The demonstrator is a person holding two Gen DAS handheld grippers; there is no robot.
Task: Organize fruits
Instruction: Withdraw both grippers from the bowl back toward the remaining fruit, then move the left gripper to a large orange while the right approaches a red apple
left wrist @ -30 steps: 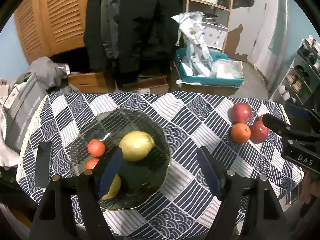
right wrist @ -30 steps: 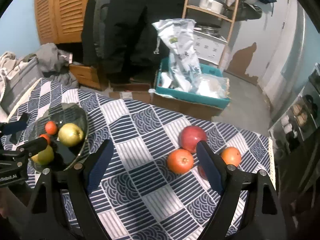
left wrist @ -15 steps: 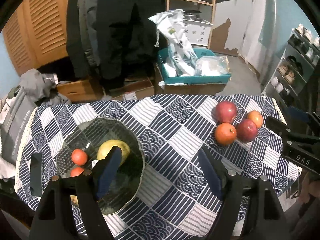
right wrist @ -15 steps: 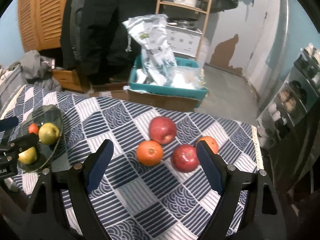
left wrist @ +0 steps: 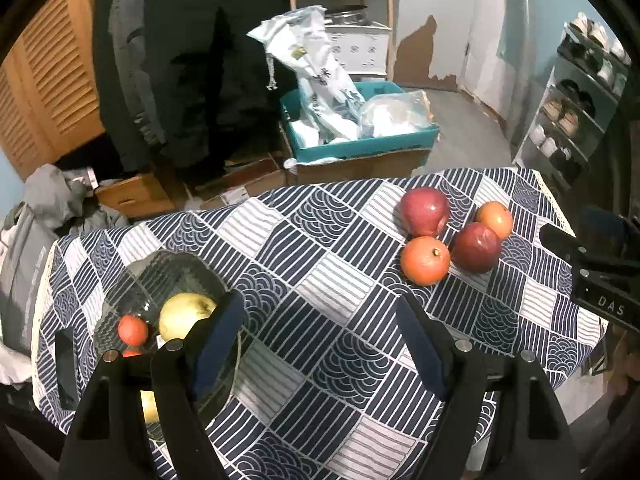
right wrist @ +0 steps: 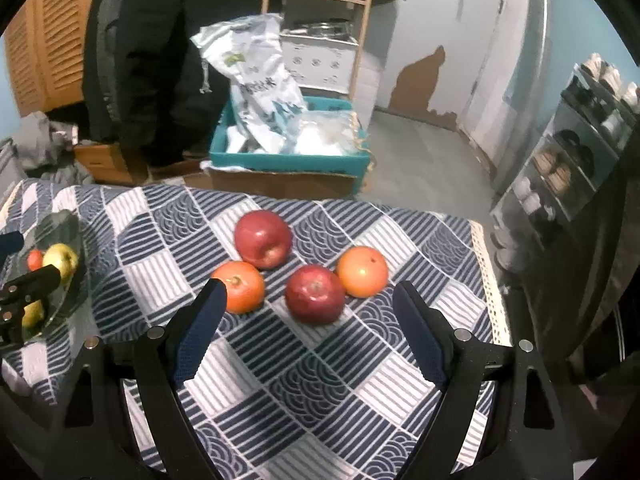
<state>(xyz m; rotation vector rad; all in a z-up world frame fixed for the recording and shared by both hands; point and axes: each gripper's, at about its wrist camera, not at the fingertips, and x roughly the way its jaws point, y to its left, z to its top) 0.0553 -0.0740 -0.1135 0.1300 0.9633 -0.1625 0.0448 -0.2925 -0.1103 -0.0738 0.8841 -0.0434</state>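
Two red apples [right wrist: 263, 238] [right wrist: 315, 294] and two oranges [right wrist: 241, 287] [right wrist: 362, 271] lie together on the patterned tablecloth. My right gripper [right wrist: 308, 332] is open and empty, just in front of them, jaws wide apart. A glass bowl [left wrist: 160, 280] at the table's left holds a yellow-green apple [left wrist: 186, 315], a small red fruit [left wrist: 133, 329] and other partly hidden fruit. My left gripper [left wrist: 320, 344] is open and empty above the table's middle, its left finger [left wrist: 216, 340] over the bowl's right rim. The fruit group also shows in the left wrist view [left wrist: 425, 260].
The table's far edge drops to a floor with a teal crate [right wrist: 288, 156] of plastic bags on cardboard boxes. A shoe rack [right wrist: 580, 152] stands at the right. Coats hang behind. A grey bag [left wrist: 36, 216] lies at the left.
Both grippers have swung to the right: the bowl has slid left in both views and the apples and oranges have come toward the middle of the right wrist view. Both stay open.
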